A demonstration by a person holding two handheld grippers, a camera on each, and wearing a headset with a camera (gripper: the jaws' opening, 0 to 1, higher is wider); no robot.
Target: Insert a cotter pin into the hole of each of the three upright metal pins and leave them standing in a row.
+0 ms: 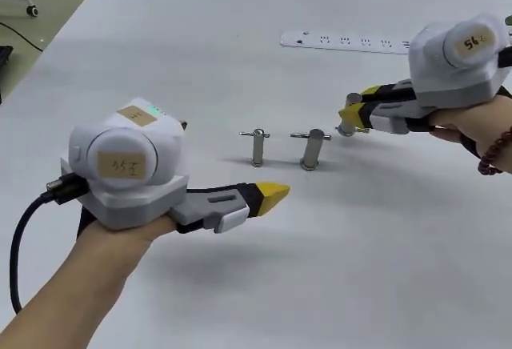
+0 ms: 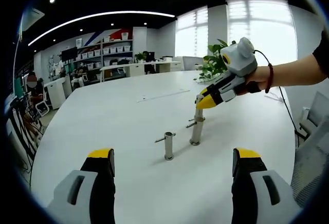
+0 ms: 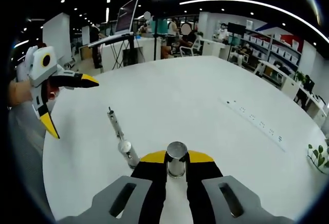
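Observation:
Three steel pins stand in a row on the white table (image 1: 240, 285). The left pin (image 1: 258, 147) and the middle pin (image 1: 312, 150) each carry a cotter pin through the top. My right gripper (image 1: 352, 114) is shut on the third pin (image 1: 347, 126), which stands upright between the yellow tips (image 3: 177, 158). Whether a cotter pin sits in that third pin is unclear. My left gripper (image 1: 272, 195) hovers in front of the row, apart from it, its jaws wide open (image 2: 173, 154) with nothing between them. In the left gripper view the nearest pin (image 2: 168, 146) stands ahead of those jaws.
A white power strip (image 1: 344, 41) lies flat on the table behind the row. A black cable (image 1: 20, 237) trails from my left gripper past the table's near left edge. Office desks and seated people are far off in the background.

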